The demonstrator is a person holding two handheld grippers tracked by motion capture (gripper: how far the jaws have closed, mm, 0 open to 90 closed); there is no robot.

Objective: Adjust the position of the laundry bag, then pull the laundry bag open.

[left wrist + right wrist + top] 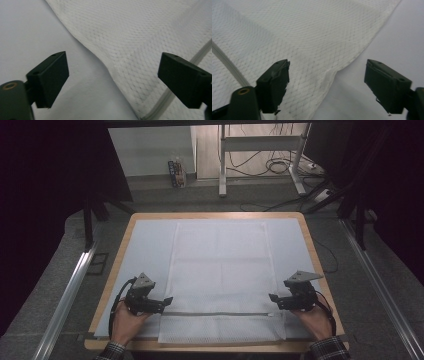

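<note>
A white mesh laundry bag (220, 275) lies flat in the middle of the high view, on a pale sheet (145, 245) that covers the wooden desk (122, 247); its zipper (215, 314) runs across the lower part of the frame, close to the near edge. The left gripper (167, 300) sits at the lower left, at the bag's left edge level with the zipper, held in the person's left hand (125, 322). In the left gripper view its jaws stand spread wide, with the bag's hem (105, 62) running diagonally between them and neither pad pressing on it. The right gripper (272, 297) sits at the lower right, at the bag's right edge, in the right hand (315, 320). Its jaws are also spread, the bag's edge (352, 60) lying loose between them.
</note>
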